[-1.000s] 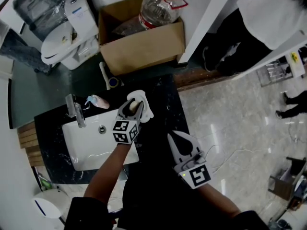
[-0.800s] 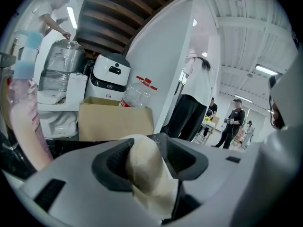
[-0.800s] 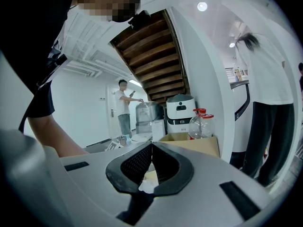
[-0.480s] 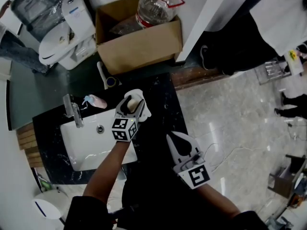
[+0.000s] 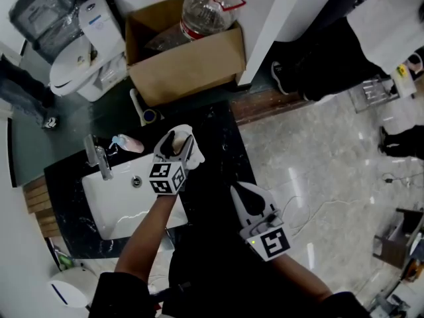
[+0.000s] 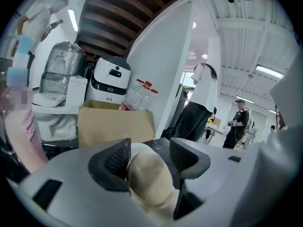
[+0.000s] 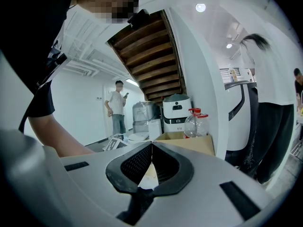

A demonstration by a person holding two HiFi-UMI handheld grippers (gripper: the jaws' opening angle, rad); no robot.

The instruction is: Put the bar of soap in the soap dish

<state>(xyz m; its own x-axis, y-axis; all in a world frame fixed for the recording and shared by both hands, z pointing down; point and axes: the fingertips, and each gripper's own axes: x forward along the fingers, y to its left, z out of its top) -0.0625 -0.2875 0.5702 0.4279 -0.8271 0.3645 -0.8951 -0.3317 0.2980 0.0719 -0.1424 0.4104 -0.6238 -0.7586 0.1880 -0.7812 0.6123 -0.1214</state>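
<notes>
On the black counter (image 5: 222,148) beside the sink (image 5: 122,211), the head view shows the left gripper (image 5: 177,142) covering most of the white soap dish (image 5: 197,156), and the bar of soap is hidden beneath it. Only the left gripper view shows the bar of soap (image 6: 147,179). It lies, it seems, in the dish, between jaws that have just been opening and now stand spread wide, the right pad clear of it. The right gripper view shows the right gripper (image 7: 151,148) with its tips pressed together, pinching nothing.
</notes>
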